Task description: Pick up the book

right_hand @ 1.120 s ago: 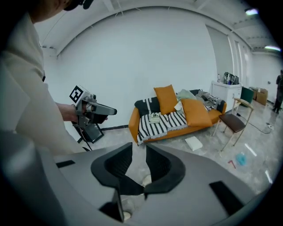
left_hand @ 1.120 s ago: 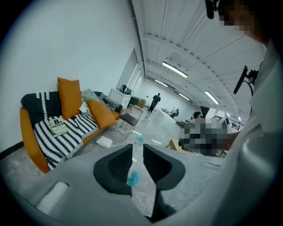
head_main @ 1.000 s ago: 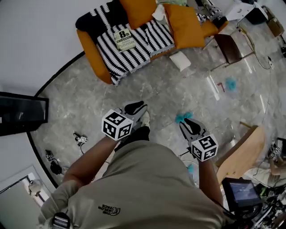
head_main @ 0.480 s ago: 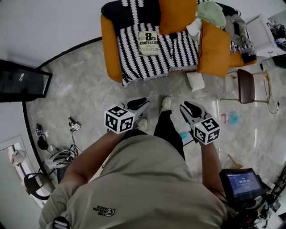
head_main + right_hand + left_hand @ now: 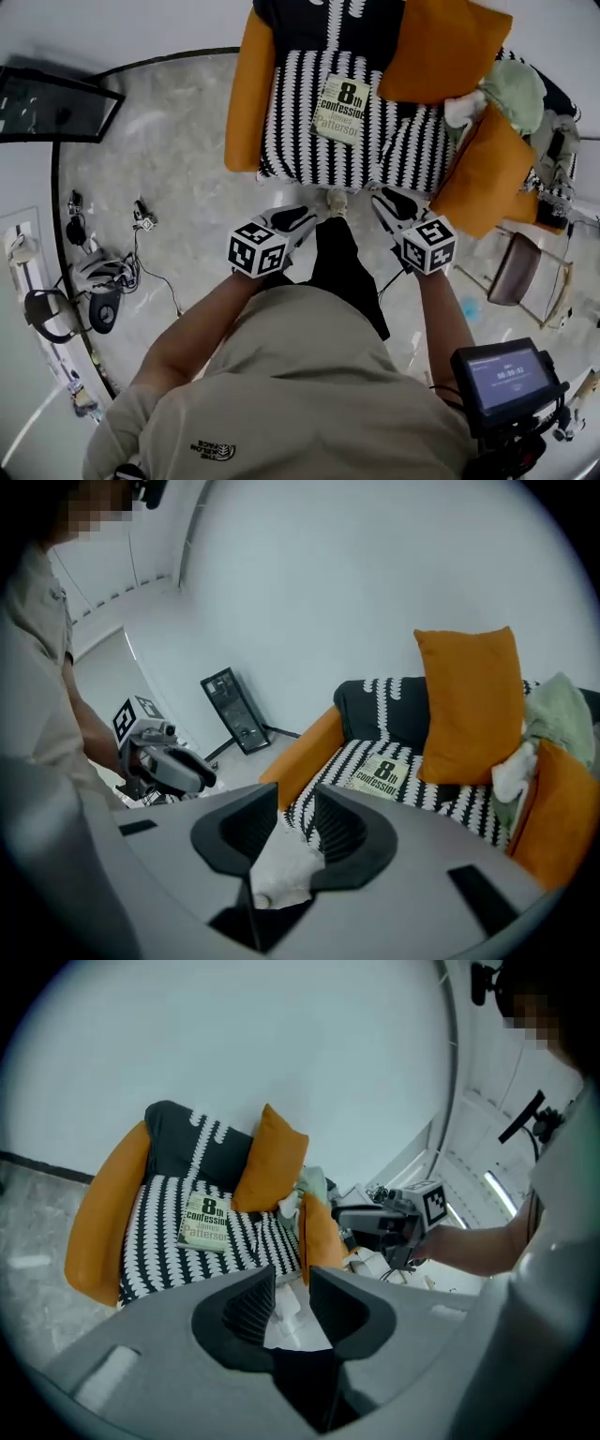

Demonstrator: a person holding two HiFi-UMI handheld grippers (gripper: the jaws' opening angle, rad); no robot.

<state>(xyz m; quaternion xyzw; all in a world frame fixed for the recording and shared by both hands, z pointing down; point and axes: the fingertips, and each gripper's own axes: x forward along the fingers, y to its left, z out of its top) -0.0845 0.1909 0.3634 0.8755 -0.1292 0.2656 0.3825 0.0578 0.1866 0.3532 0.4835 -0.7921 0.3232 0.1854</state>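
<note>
Item: a pale paperback book (image 5: 340, 110) with black title print, lying flat and cover up on the seat of an orange armchair (image 5: 246, 103) draped in a black-and-white zigzag throw (image 5: 300, 141)
Location: sitting in the upper centre of the head view, just left of a large orange cushion (image 5: 441, 47); showing left of centre in the left gripper view (image 5: 206, 1221) and right of centre in the right gripper view (image 5: 380, 774)
Change: the armchair, lying off in the upper left of the head view a second ago, is now standing squarely ahead and larger, the person having walked up to its front edge
Meaning for task: the approach is looking nearly done; the book is coming within reach, though neither tool is touching it yet and the reach down to the seat is still outstanding
Left gripper (image 5: 291, 222): jaws part-way apart and opening, gripping nothing; only floor and armchair showing through the gap (image 5: 292, 1288)
Right gripper (image 5: 389, 202): jaws likewise part-way apart and opening, carrying nothing (image 5: 297, 803)
Heading: the book's top edge is pointing toward the backrest at the top of the head view, its bottom edge facing the person, so the title is reading upright
Long axis: running nearly top to bottom in the head view, leaning slightly right at the top
</note>
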